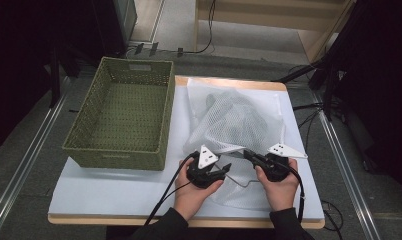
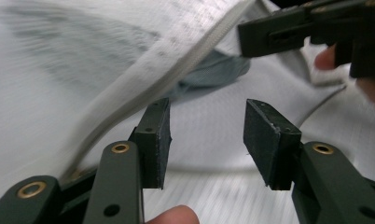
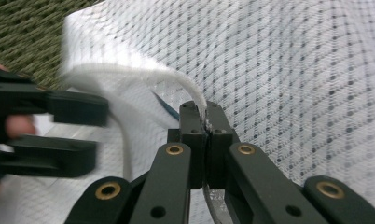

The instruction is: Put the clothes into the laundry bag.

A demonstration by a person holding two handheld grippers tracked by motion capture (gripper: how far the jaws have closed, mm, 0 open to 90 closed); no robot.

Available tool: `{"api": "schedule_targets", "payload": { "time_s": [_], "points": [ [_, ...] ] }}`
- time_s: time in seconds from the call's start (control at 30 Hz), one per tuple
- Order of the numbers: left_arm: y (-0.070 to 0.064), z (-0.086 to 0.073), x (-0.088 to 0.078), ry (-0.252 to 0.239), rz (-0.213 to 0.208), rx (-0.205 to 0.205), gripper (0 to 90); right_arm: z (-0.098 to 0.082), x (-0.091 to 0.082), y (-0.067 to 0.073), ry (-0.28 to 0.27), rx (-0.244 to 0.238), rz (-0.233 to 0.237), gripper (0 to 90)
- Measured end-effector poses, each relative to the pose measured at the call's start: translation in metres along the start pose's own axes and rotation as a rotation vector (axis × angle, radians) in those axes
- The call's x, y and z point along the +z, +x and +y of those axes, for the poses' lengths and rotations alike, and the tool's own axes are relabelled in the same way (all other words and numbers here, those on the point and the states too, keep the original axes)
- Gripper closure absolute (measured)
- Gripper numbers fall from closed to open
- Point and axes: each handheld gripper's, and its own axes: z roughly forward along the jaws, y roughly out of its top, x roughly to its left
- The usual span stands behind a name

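Observation:
A white mesh laundry bag (image 1: 234,122) with dark clothing inside lies on the right half of the table. My right gripper (image 3: 200,109) is shut on the bag's white zipper band (image 3: 176,81), at the bag's near edge (image 1: 249,155). My left gripper (image 2: 206,116) stands open just left of it (image 1: 224,169), and nothing is pinched between its pads. The zipper band (image 2: 176,70) runs diagonally past the left jaw. The right gripper's closed jaws (image 2: 269,35) show at the top right of the left gripper view.
A green woven basket (image 1: 114,155) stands empty on the table's left side, close to the bag. The white table top (image 1: 114,192) is bare in front of the basket. Cables trail from both grippers toward the near edge.

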Motion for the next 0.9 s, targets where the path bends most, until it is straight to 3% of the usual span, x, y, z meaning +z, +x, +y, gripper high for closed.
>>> {"api": "schedule_targets", "payload": {
  "time_s": [0.13,0.23,0.33,0.43,0.5,0.63,0.73,0.9],
  "points": [
    [0.02,-0.013,-0.026,0.001,0.044,-0.044,50.3,-0.002,-0.004,0.008,0.006,-0.029,0.023,89.7],
    [0.03,-0.025,-0.043,0.003,0.063,-0.05,49.2,-0.005,-0.011,0.014,0.01,-0.053,0.038,87.6],
    [0.037,-0.036,-0.051,0.03,0.087,-0.036,48.5,-0.011,-0.021,0.018,0.015,-0.055,0.057,83.7],
    [0.042,-0.042,-0.056,0.038,0.101,-0.051,47.9,-0.018,-0.031,0.024,0.025,-0.074,0.071,78.9],
    [0.043,-0.042,-0.058,0.041,0.091,-0.049,47.3,-0.022,-0.041,0.026,0.008,-0.079,0.063,73.6],
    [0.037,-0.04,-0.054,0.038,0.069,-0.027,46.8,-0.028,-0.069,0.022,-0.084,-0.037,-0.005,64.9],
    [0.034,-0.039,-0.048,0.058,0.044,-0.019,46.0,-0.034,-0.091,0.008,-0.141,0.019,-0.08,60.5],
    [0.033,-0.04,-0.037,0.102,0.034,-0.004,44.9,-0.052,-0.109,-0.028,-0.127,0.156,-0.257,57.5]
  ]
}}
